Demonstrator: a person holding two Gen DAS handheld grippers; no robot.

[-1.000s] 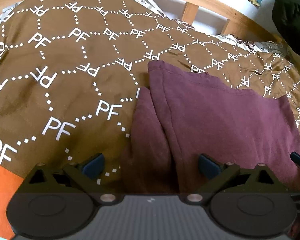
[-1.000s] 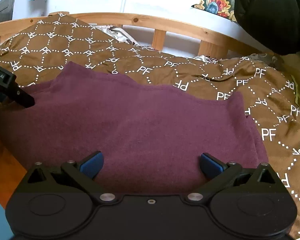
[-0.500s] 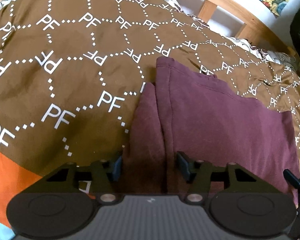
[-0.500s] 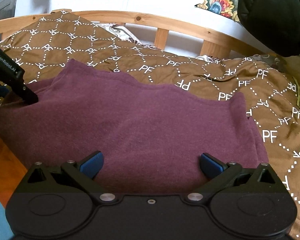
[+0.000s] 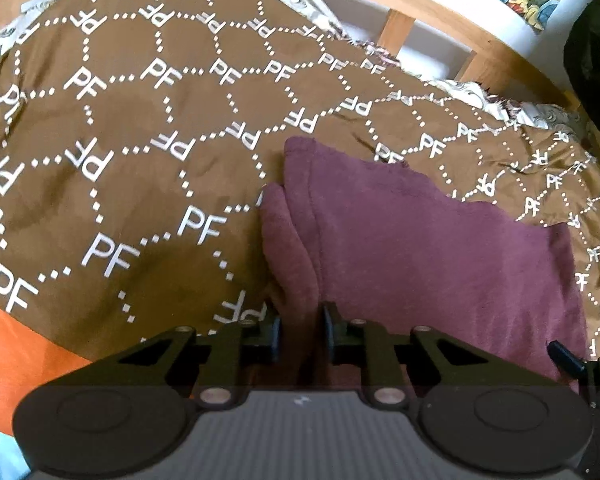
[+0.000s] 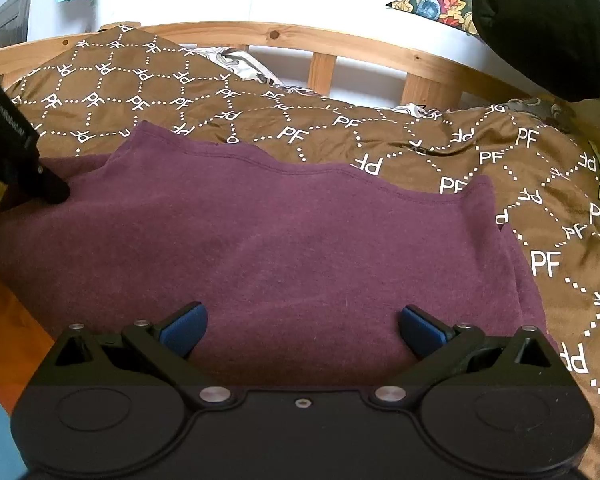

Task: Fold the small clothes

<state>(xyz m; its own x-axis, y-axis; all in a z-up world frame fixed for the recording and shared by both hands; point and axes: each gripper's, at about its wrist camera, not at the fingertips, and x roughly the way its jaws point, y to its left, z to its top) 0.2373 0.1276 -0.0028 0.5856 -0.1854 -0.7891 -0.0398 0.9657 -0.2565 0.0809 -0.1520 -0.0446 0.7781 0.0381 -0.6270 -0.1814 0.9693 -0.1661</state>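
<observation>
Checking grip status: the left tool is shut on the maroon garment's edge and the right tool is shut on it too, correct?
Not quite. The right tool is open, fingers spread above the garment, as the right wrist view shows. The left tool is shut on its edge.

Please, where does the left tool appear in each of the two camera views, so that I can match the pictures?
Left wrist view: the left tool sits bottom centre, its jaws closed on the left edge of the maroon garment.
Right wrist view: the left tool enters from the left edge, its tip on the garment.
Shared landmark: the wooden bed rail behind the brown cover.
</observation>
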